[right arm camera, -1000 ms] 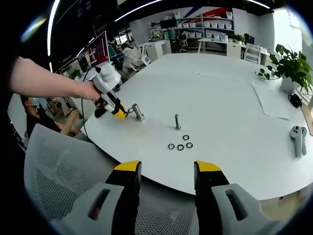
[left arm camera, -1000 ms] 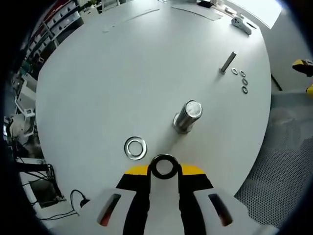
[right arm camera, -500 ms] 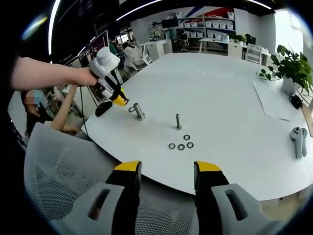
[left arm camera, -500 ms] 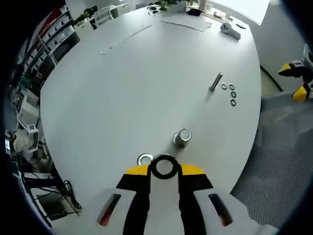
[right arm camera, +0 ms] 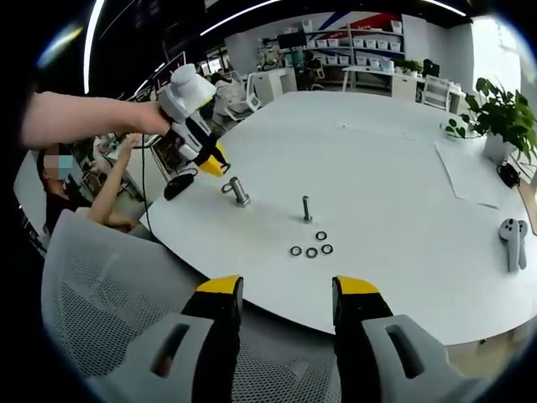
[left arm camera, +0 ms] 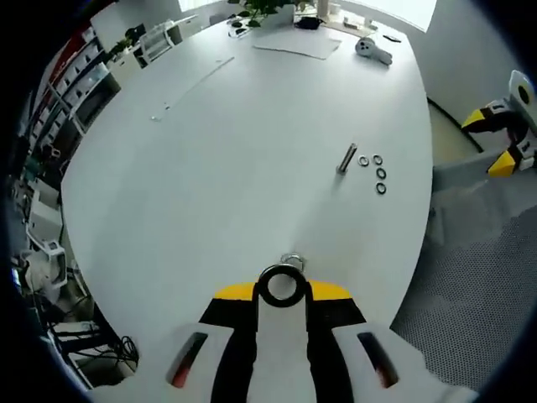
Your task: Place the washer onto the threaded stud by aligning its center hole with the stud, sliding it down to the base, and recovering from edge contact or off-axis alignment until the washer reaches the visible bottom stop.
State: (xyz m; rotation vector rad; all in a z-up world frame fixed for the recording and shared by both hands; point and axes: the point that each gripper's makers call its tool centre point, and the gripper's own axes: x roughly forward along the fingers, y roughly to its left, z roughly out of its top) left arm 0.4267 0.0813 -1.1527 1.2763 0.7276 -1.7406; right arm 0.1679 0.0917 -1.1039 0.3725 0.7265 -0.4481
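Observation:
My left gripper (left arm camera: 281, 291) is shut on a dark steel washer (left arm camera: 261, 286), held flat between its yellow tips. Just beyond the washer peeks the top of a thick metal stud (left arm camera: 292, 260) standing on the white table (left arm camera: 210, 168). In the right gripper view the left gripper (right arm camera: 211, 162) hangs in a person's hand, above and left of that stud (right arm camera: 241, 192). A thinner threaded stud (right arm camera: 306, 208) stands further along with several loose washers (right arm camera: 310, 251) beside it. My right gripper (right arm camera: 281, 290) is open over a chair, off the table's edge.
A mesh chair back (right arm camera: 109, 277) sits below the right gripper. A white controller (right arm camera: 510, 235) and a potted plant (right arm camera: 495, 113) are at the table's far right. Papers (left arm camera: 298, 46) lie at the far end. Another person's arm (right arm camera: 109, 197) shows beyond the table's left edge.
The left gripper has lifted and drawn back with the washer; the thick stud looks smaller and sits right behind the washer. A loose washer beside the stud has dropped out of sight. The right gripper is unmoved.

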